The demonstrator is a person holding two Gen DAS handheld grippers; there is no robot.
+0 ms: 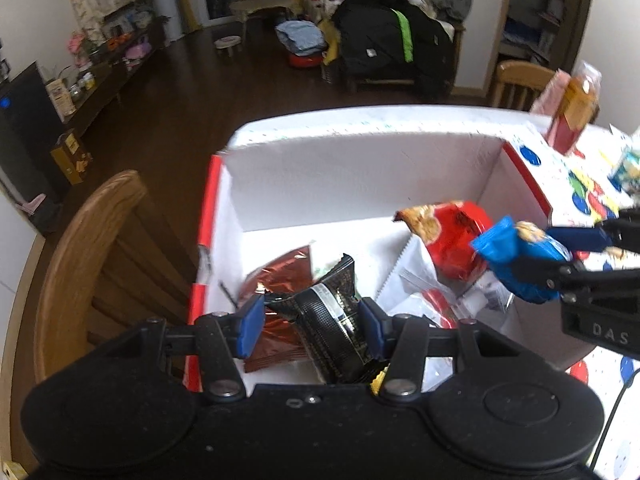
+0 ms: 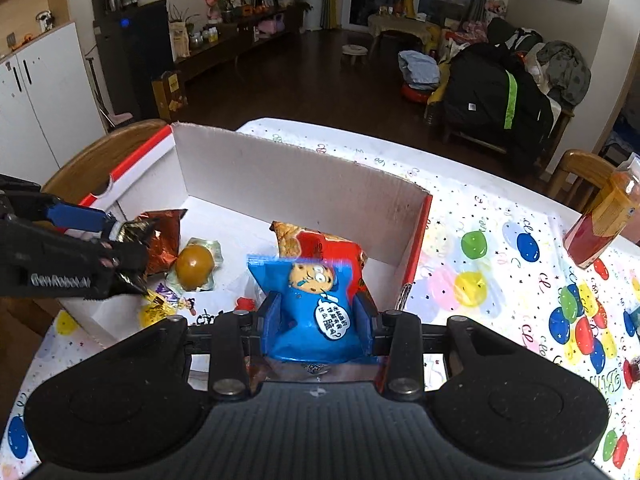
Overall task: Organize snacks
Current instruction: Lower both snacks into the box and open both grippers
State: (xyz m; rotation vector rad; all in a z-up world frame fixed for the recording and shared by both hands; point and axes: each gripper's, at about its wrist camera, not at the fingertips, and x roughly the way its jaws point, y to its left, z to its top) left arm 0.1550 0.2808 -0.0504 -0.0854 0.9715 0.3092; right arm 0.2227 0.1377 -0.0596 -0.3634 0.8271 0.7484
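Right gripper (image 2: 318, 318) is clenching a blue cookie packet (image 2: 316, 312) directly above the box (image 2: 300, 184) — left gripper (image 1: 312, 322) is gripping a black packet (image 1: 332, 320) alongside.

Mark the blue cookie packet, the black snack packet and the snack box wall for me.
blue cookie packet (image 2: 320, 312), right wrist view, on its printed front.
black snack packet (image 1: 324, 320), left wrist view, on its crumpled middle.
snack box (image 2: 296, 184), right wrist view, on its far inner wall.

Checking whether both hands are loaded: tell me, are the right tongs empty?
No, the right tongs are shut on a blue cookie packet, held above the white cardboard box.
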